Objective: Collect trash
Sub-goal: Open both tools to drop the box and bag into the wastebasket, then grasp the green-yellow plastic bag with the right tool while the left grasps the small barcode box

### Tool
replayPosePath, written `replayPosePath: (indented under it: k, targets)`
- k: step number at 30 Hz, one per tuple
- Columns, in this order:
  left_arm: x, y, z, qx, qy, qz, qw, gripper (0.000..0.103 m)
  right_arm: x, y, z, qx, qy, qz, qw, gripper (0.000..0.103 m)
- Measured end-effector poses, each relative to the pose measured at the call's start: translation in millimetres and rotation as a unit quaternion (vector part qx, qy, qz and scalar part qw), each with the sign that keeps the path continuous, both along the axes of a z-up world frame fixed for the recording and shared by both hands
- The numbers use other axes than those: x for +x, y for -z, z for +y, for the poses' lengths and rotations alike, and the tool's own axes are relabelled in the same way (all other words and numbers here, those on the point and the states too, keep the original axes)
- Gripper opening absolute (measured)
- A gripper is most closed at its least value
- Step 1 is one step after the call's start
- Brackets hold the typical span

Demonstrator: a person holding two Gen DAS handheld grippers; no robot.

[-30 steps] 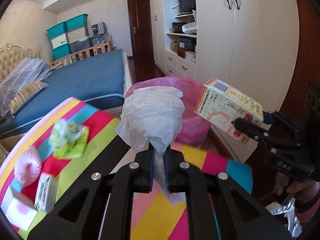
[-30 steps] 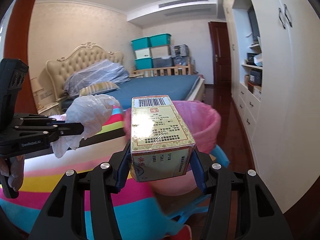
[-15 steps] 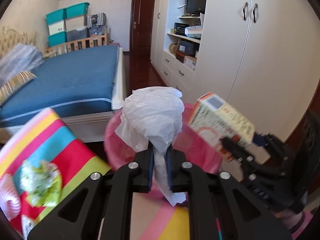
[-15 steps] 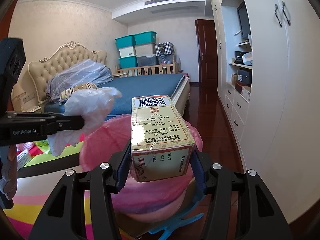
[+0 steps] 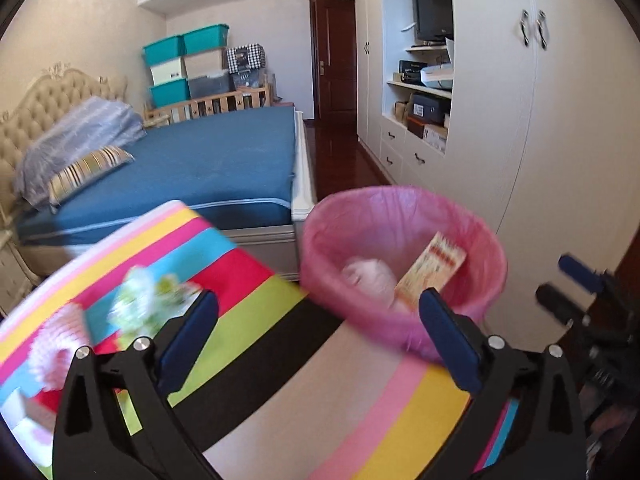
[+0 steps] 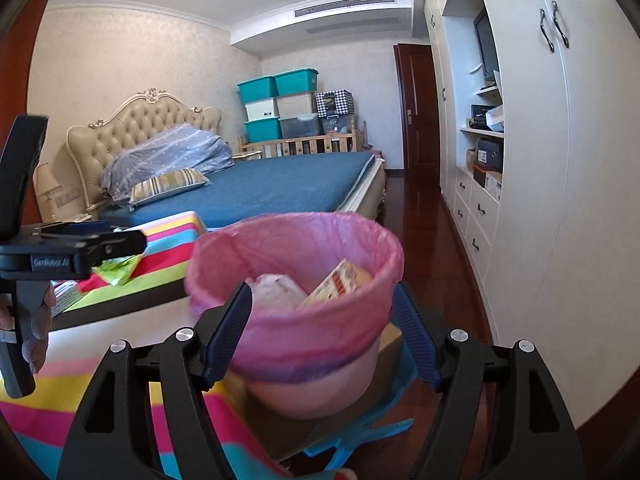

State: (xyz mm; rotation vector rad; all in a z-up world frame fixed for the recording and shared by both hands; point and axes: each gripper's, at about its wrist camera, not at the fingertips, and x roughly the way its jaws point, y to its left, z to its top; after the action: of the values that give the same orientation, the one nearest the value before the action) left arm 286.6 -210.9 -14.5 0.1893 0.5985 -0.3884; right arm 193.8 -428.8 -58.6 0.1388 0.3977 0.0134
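Left wrist view: left gripper (image 5: 316,336) has just been opening; fingers (image 5: 188,340) spread wide, nothing between them. Remaining trash, a green-and-white wrapper (image 5: 150,298), lies on the striped worktop (image 5: 256,320), just left of and beyond the left fingertip; blurred, long axis not readable. A pink frilled item (image 5: 56,350) lies further left. Left gripper is the nearer one, judging by position. Pink-lined bin (image 5: 404,264), ahead right off the worktop edge, holds a white crumpled bag (image 5: 368,278) and a carton (image 5: 430,270) leaning on the far-right wall.

Right wrist view: right gripper (image 6: 322,332) has also just been opening; fingers (image 6: 228,332) apart, empty, framing the bin (image 6: 296,280). Carton (image 6: 338,282) and bag (image 6: 276,290) inside. Wrapper (image 6: 116,266) well left, beneath the left gripper (image 6: 84,250).
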Motion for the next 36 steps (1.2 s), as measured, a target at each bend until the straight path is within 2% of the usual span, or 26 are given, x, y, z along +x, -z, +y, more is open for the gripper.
replayPosePath:
  k: [6,10,16,22,27,32,36]
  targets:
    - [-51,8,38,0.034,-0.017,-0.019,0.9991,0.098,-26,6,17,0.013,-0.009,0.005,1.0,0.069]
    - [-80,19,70,0.056,-0.037,-0.032,0.9972,0.098,-33,0,34,0.012,-0.023,0.004,1.0,0.069]
    - [-108,24,125,0.057,-0.085,-0.031,0.9943,0.098,-31,-9,68,0.003,-0.06,0.006,0.998,0.069]
    - [-125,22,169,0.057,-0.127,-0.036,0.9895,0.098,-26,-12,112,-0.012,-0.103,0.016,0.994,0.069]
    - [-128,25,191,0.063,-0.15,-0.037,0.9859,0.098,-17,-19,151,-0.041,-0.135,0.033,0.989,0.069]
    - [-126,28,204,0.042,-0.159,-0.022,0.9861,0.098,5,-29,183,-0.068,-0.167,0.052,0.982,0.073]
    - [-124,29,203,0.046,-0.16,-0.016,0.9859,0.098,30,-32,205,-0.072,-0.183,0.067,0.978,0.073]
